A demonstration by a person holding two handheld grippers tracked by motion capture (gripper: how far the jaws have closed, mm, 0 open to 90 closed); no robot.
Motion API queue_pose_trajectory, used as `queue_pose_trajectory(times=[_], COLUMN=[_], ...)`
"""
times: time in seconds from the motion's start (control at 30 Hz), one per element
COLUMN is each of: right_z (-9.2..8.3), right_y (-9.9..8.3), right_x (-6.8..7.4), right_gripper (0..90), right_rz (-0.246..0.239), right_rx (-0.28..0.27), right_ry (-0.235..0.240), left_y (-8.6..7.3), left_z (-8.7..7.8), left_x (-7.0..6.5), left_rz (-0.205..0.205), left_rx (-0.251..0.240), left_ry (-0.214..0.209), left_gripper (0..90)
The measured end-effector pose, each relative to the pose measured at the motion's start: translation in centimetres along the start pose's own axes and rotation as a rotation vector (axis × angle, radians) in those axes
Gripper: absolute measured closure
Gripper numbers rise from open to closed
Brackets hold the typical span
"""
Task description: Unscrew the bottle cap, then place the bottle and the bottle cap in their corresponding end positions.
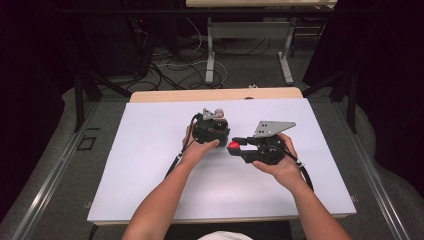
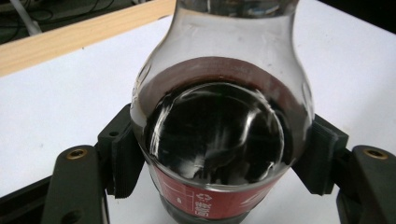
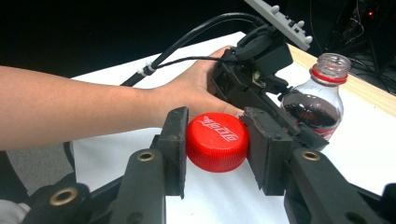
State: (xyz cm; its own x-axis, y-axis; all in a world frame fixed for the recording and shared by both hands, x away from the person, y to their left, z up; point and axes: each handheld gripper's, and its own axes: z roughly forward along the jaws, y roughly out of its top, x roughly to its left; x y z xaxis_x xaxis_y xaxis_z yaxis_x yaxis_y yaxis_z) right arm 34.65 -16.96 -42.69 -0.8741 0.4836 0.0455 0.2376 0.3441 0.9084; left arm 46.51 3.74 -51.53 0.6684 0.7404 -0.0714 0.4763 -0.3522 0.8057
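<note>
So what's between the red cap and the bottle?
In the right gripper view, one pad of the right gripper and the left gripper lie between the red cap and the bottle.

Left gripper (image 1: pixel 216 116), right gripper (image 1: pixel 234 145) clamped

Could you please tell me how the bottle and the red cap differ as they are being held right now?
The bottle is clear plastic with dark drink inside and an open neck; the red cap is opaque and off the bottle. The left gripper clamps the bottle, the right gripper the cap. Both carry red branding.
</note>
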Motion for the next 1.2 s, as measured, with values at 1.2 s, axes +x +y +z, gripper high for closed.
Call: queue_pose_trajectory(times=[1.2], right_z=[3.3], right_y=[-1.7], right_x=[-0.3], right_gripper=[61.0], right_rz=[-0.02], right_rx=[0.126], right_ry=[0.009], left_y=[-0.5], left_z=[-2.8], left_x=[0.8], left_rz=[-0.047], left_rx=[-0.054], left_ry=[-0.041], left_gripper=[3.9])
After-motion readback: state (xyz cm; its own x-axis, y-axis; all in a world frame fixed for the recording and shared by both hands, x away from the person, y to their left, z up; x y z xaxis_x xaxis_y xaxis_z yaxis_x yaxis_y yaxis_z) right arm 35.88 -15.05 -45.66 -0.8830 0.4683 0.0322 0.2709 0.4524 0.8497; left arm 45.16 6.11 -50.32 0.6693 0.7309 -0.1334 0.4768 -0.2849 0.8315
